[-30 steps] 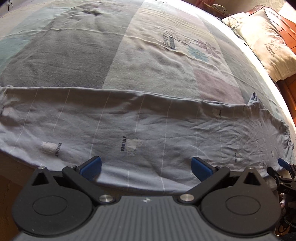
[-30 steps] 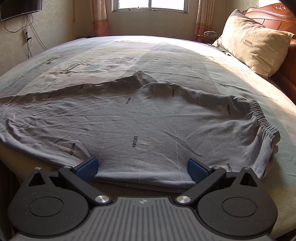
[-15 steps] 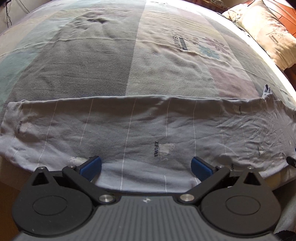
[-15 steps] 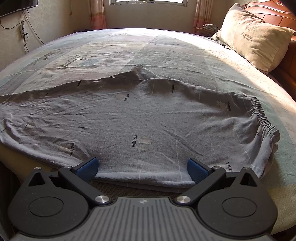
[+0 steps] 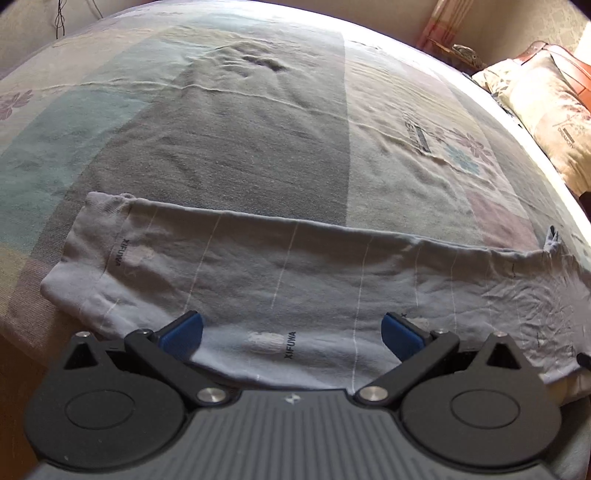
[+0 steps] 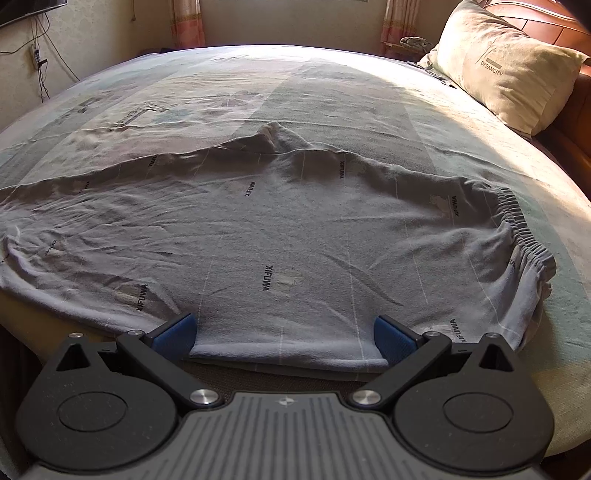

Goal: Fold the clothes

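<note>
Grey-blue trousers (image 5: 295, 273) with thin white lines and XIFUWA prints lie flat along the near edge of the bed, folded leg on leg. Their cuff end (image 5: 85, 258) shows at the left in the left wrist view. The elastic waistband (image 6: 517, 225) bunches at the right in the right wrist view. My left gripper (image 5: 291, 330) hovers open over the leg near the bed edge. My right gripper (image 6: 284, 330) is open at the near hem of the seat part, with the cloth's edge lying between its blue pads (image 6: 391, 338); whether they touch it I cannot tell.
A patchwork bedsheet (image 5: 240, 129) covers the wide bed behind the trousers. A beige pillow (image 6: 498, 70) leans on the wooden headboard (image 6: 546, 26) at the far right. Curtains (image 6: 184, 22) and a wall with cables stand beyond the bed.
The left gripper's view has slid left along the leg, bringing the cuff end into sight. The right gripper has hardly moved; its view tipped slightly downward.
</note>
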Available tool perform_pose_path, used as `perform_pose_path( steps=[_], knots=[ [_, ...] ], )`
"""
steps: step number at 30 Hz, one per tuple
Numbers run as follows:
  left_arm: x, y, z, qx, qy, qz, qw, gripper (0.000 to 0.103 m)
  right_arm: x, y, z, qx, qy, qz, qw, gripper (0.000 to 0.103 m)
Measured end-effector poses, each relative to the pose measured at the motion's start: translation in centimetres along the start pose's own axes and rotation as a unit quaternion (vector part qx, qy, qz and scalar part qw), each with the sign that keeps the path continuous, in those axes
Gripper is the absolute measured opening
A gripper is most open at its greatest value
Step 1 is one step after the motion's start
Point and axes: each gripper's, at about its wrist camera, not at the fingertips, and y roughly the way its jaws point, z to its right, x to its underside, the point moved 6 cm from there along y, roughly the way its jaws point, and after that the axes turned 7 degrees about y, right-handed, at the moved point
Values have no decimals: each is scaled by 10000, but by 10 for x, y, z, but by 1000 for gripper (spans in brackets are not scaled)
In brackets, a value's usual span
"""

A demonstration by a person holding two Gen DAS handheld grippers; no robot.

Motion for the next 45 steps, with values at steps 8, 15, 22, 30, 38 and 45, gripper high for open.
perform_pose_path(
  steps=[8,15,22,30,38,45],
  knots=[
    [-41,5,56,1197,269,275,9921,102,-3,2,-2,116,97,-150,9998,103],
    [-58,49,90,1244,332,199,9915,102,-5,3,-2,197,158,-331,9991,103],
    [-74,39,87,991,-50,396,9943,102,-11,3,-5,298,125,-652,9974,103],
    [-54,50,191,2130,848,-209,9731,102,-51,-15,-49,-302,129,-342,9989,103],
    [-62,79,188,1770,173,-176,9839,102,-57,-9,-84,-617,-187,-455,9969,103],
    [-69,64,232,2212,472,-407,9732,102,-57,1,-94,-764,-199,-528,9955,103]
  ],
)
